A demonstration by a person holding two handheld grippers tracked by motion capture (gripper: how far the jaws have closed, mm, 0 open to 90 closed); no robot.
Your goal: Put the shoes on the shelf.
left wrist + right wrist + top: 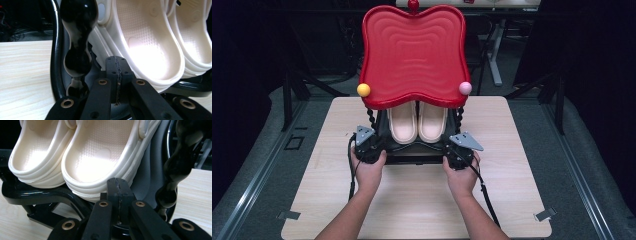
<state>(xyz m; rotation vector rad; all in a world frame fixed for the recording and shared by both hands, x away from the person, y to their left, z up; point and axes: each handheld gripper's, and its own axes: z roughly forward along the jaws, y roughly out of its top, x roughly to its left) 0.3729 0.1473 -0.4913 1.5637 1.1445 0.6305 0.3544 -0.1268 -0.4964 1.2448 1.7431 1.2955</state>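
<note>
A pair of cream clogs [418,122] lies side by side on the black lower shelf [414,152] of a small stand, under its red wavy top tray [412,55]. My left gripper [371,145] sits at the shelf's front left corner, jaws pressed together, next to a black twisted post [77,37] and the left clog [147,42]. My right gripper [458,150] sits at the front right corner, also shut, just before the right clog [100,160] and another twisted post [180,162]. Nothing shows between either pair of jaws [117,62] [117,183].
The stand rests on a light wooden table [412,200]. A yellow ball [363,90] and a pink ball [465,88] cap the tray's front corners, and a red ball [413,5] tops its back. Dark floor and metal frames surround the table.
</note>
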